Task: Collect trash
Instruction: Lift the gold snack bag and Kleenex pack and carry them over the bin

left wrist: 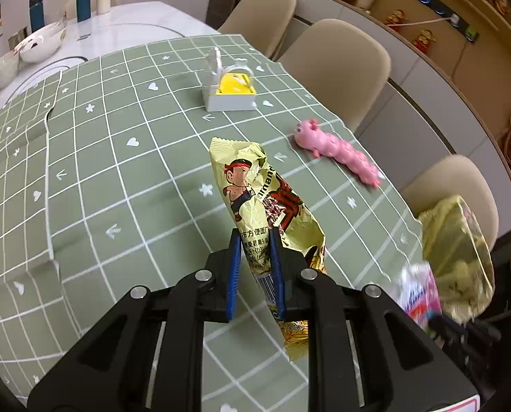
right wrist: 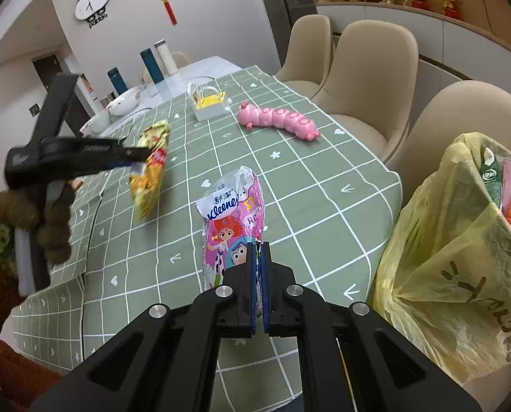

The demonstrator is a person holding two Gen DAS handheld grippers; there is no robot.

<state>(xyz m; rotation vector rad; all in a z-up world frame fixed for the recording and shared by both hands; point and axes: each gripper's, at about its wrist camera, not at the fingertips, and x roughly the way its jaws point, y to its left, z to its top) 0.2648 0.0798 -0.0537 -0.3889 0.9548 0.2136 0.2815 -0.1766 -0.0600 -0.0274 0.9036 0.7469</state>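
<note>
A translucent yellow plastic trash bag (right wrist: 461, 257) stands open at about three o'clock in the right wrist view, off the edge of the surface (right wrist: 306, 185), which is covered with a green grid-patterned cloth. Inside the bag, near its top, lie a green-and-white wrapper and some red and pink packaging; what is deeper I cannot tell. Far across the surface at twelve o'clock sits a small white box with clear handles and a yellow inside (left wrist: 230, 93); nothing else is discernible in it. A pink segmented toy caterpillar (right wrist: 278, 120) lies to the right of the box, at about one o'clock.

The left gripper (left wrist: 255, 237) is clamped on a crinkled yellow snack packet with a cartoon fighter printed on it (left wrist: 255, 185); the blue pads press its lower half, and the packet rises toward twelve o'clock from the gripper, lifted clear of the surface. In the right wrist view this packet hangs at ten o'clock.

The right gripper (right wrist: 259, 250) is clamped on a pink Kleenex tissue pack with cartoon girls (right wrist: 233, 219), the jaws nearly together on its near right edge. The pack extends toward eleven o'clock from the fingertips, above the cloth and left of the trash bag.
</note>
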